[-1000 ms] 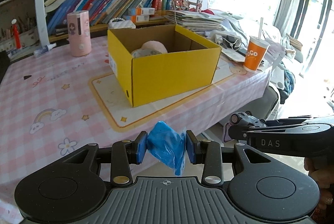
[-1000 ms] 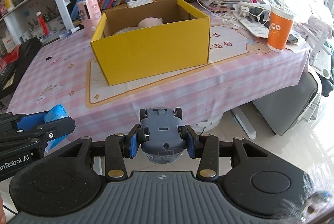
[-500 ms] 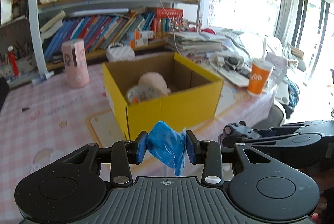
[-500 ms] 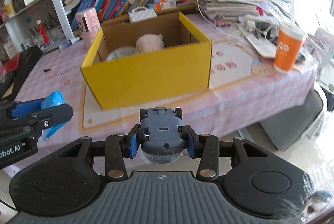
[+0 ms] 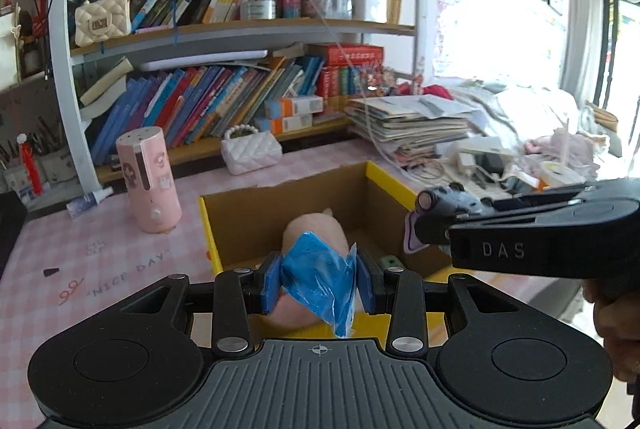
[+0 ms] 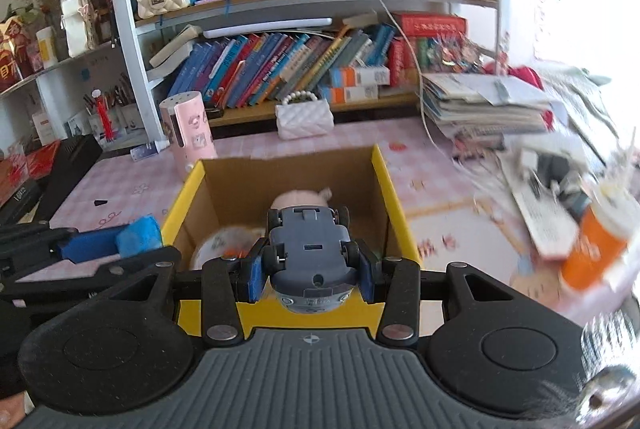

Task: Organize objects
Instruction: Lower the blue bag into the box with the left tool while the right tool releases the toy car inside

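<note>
My left gripper (image 5: 319,283) is shut on a crumpled blue plastic packet (image 5: 320,279) and hangs over the near edge of the open yellow cardboard box (image 5: 208,229). My right gripper (image 6: 310,265) is shut on a grey-blue toy car (image 6: 310,249), also above the box (image 6: 390,185). Inside the box lie a pink plush (image 5: 320,227) and a round white item (image 6: 222,245). In the left wrist view the right gripper (image 5: 448,207) reaches in from the right with the car (image 5: 444,199). The right wrist view has the left gripper (image 6: 136,235) at the left with the blue packet (image 6: 138,233).
The box stands on a pink checked tablecloth (image 5: 80,269). A pink cylinder (image 5: 148,181), a white quilted purse (image 5: 250,151), a paper stack (image 5: 412,121) and an orange cup (image 6: 596,253) surround it. Full bookshelves (image 5: 240,29) rise behind. A hand (image 5: 616,329) grips the right tool.
Both grippers have risen and moved forward from below the table's edge to above the box's opening, keeping hold of the blue packet and the toy car.
</note>
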